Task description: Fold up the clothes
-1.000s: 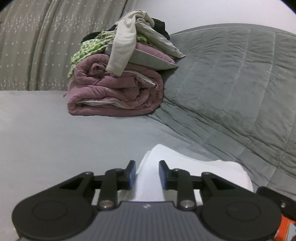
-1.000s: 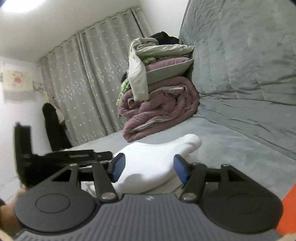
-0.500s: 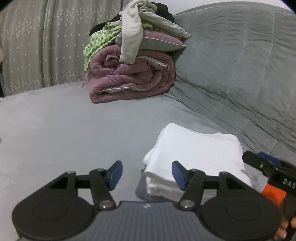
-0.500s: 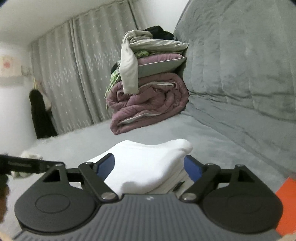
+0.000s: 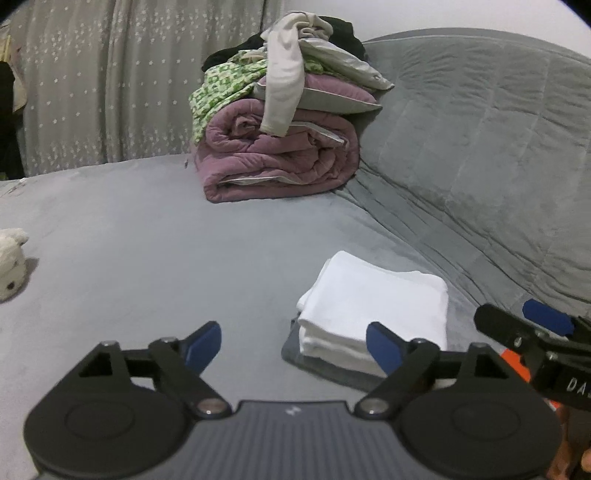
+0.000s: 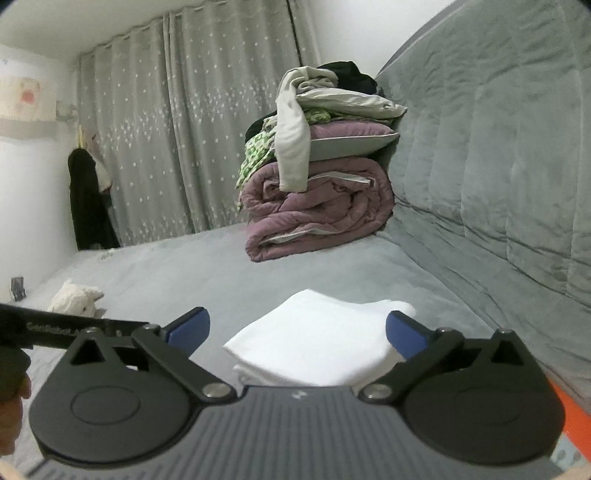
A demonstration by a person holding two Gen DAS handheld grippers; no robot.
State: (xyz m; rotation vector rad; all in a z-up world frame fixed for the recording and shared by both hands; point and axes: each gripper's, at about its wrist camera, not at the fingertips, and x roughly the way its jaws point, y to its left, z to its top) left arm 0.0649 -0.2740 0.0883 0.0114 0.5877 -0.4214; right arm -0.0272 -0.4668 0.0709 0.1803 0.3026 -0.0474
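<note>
Both tongs pulled back, now spread wide; folded white cloth (image 5: 373,302) lies ahead of left tongs (image 5: 293,345), right tongs (image 6: 297,332), untouched.

Ahead of your tools and a little right of centre, a rolled mauve quilt (image 5: 280,166) lies on the grey bed cover (image 5: 129,240). A mauve pillow (image 5: 325,94) sits on top of it, with loose garments heaped above: a green patterned one (image 5: 221,86), a cream one (image 5: 286,92) hanging down the quilt's front, and something black (image 5: 340,29). To your right rises a quilted grey backrest (image 5: 480,147). Far ahead hangs a star-dotted grey curtain (image 6: 177,129). Off to your left a white plush toy (image 6: 75,297) rests on the cover, and a dark coat (image 6: 86,199) hangs by the wall.
</note>
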